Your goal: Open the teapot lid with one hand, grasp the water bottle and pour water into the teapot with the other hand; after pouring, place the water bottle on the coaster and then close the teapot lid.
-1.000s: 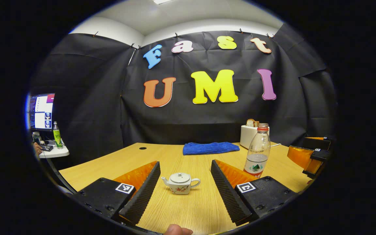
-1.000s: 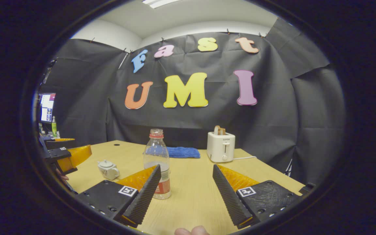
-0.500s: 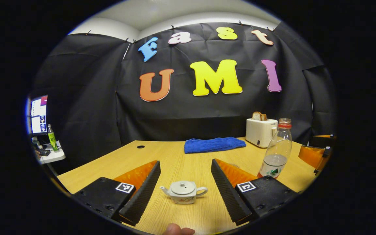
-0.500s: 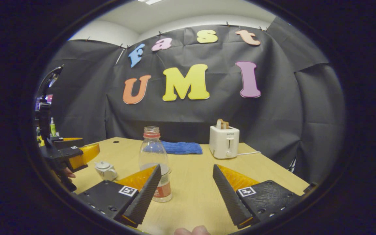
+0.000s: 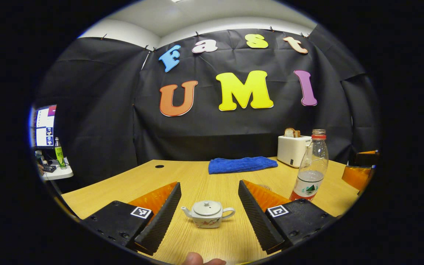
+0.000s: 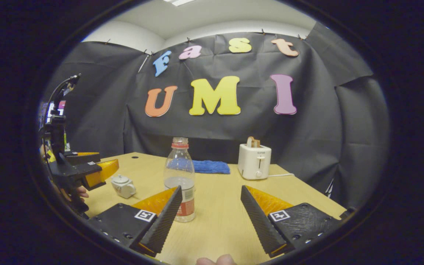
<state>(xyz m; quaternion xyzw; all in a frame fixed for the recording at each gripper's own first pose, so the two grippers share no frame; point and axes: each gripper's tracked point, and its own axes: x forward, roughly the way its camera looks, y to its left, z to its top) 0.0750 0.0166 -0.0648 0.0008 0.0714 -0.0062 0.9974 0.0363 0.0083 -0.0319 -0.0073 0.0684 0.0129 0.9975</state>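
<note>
Both grippers have their fingers spread wide, holding nothing. Left gripper (image 5: 209, 215) frames the lidded teapot (image 5: 208, 214) on the surface (image 5: 197, 176); the water bottle (image 6: 180, 180) stands just ahead of the right gripper (image 6: 210, 217).

On the counter (image 5: 197, 176) stand one teapot (image 5: 207, 214) with one lid (image 5: 207, 208), one clear bottle (image 5: 310, 165), one towel (image 5: 242, 164) and one toaster (image 5: 292, 149); two tongs (image 5: 208, 217) (image 6: 209, 218) hover, and one green bottle (image 5: 59, 153) stands aside.
</note>
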